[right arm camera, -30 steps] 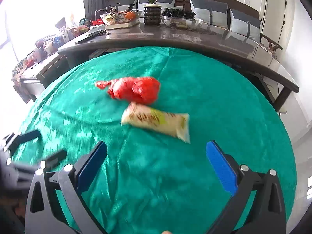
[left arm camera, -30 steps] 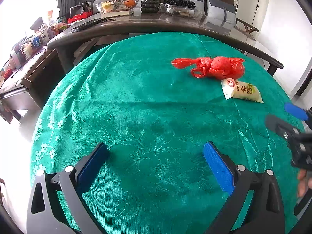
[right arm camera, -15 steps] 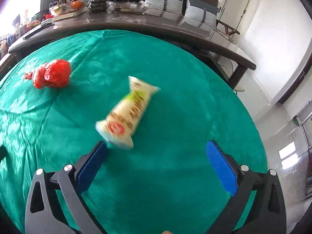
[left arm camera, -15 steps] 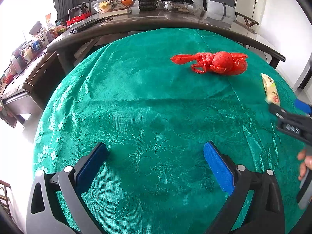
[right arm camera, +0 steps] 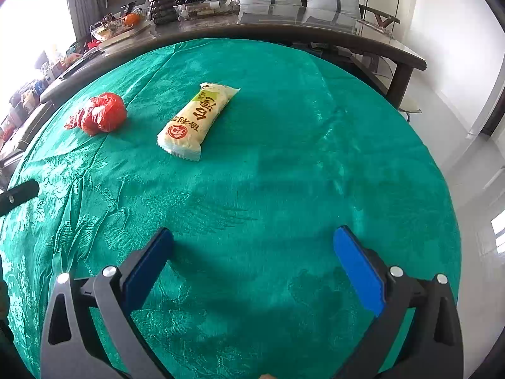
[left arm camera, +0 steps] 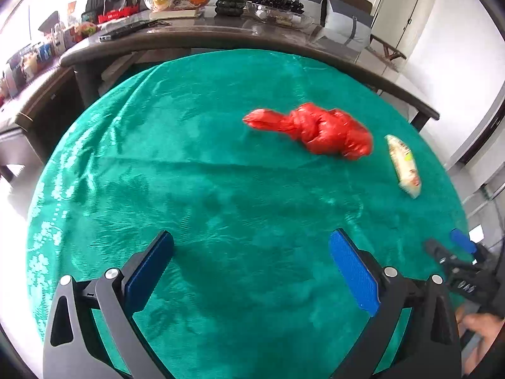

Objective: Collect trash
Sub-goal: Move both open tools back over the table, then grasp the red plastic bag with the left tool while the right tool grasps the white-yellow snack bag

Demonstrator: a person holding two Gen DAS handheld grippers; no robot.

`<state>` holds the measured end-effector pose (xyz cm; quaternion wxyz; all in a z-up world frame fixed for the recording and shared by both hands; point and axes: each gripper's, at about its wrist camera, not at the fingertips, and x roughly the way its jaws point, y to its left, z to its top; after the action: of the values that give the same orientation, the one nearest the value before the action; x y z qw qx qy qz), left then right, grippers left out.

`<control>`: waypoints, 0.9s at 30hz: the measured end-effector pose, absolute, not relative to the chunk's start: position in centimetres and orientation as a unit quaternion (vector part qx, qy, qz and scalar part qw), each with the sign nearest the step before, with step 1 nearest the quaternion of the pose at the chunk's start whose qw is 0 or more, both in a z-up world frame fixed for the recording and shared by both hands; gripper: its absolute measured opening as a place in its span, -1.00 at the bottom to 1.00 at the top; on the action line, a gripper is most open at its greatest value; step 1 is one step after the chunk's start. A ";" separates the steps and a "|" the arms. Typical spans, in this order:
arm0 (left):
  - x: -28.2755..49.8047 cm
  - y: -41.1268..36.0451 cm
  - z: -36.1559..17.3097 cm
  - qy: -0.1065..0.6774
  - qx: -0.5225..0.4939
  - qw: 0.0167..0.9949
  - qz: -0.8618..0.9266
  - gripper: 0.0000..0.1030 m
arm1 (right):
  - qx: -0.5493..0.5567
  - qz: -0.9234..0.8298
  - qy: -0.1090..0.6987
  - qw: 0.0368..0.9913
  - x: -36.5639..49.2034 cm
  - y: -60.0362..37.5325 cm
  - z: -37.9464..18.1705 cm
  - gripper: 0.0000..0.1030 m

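A crumpled red plastic bag (left arm camera: 318,131) lies on the green tablecloth (left arm camera: 221,189), with a yellow-white snack packet (left arm camera: 404,165) to its right. In the right wrist view the packet (right arm camera: 197,120) lies ahead and left of centre, and the red bag (right arm camera: 101,113) lies further left. My left gripper (left arm camera: 251,268) is open and empty above the cloth, well short of the bag. My right gripper (right arm camera: 252,265) is open and empty, short of the packet. The right gripper also shows in the left wrist view (left arm camera: 454,252), at the right edge.
A long dark table (left arm camera: 221,31) stands behind the round one, with fruit bowls, a plant pot (left arm camera: 232,0) and clutter on it. A low side cabinet (left arm camera: 28,72) is at the left. The round table's edge drops to a white floor (right arm camera: 473,158) on the right.
Both grippers have swung, so the views shifted. The packet and bag now sit further ahead of the right gripper. The right gripper sits lower in the left wrist view. Both stay open.
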<state>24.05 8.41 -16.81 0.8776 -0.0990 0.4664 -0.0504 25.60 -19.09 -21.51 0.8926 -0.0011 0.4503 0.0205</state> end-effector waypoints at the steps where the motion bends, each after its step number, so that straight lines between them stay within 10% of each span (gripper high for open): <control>1: 24.5 7.9 -16.1 0.463 -0.110 0.878 -0.052 0.90 | -0.001 0.020 0.450 0.893 25.5 -19.2 -21.5 0.91; 12: 37.9 -2.7 -15.8 0.518 -0.015 0.851 0.084 0.90 | 0.002 0.022 0.450 0.893 25.6 -19.3 -21.6 0.91; 27: 30.8 6.9 -15.3 0.478 -0.069 0.875 -0.039 0.90 | 0.038 0.045 0.444 0.894 26.0 -20.0 -21.1 0.91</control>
<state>30.84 6.91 -15.35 0.8747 -0.0687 0.4782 -0.0392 26.01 -20.03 -21.13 0.8941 0.0381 0.4440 0.0455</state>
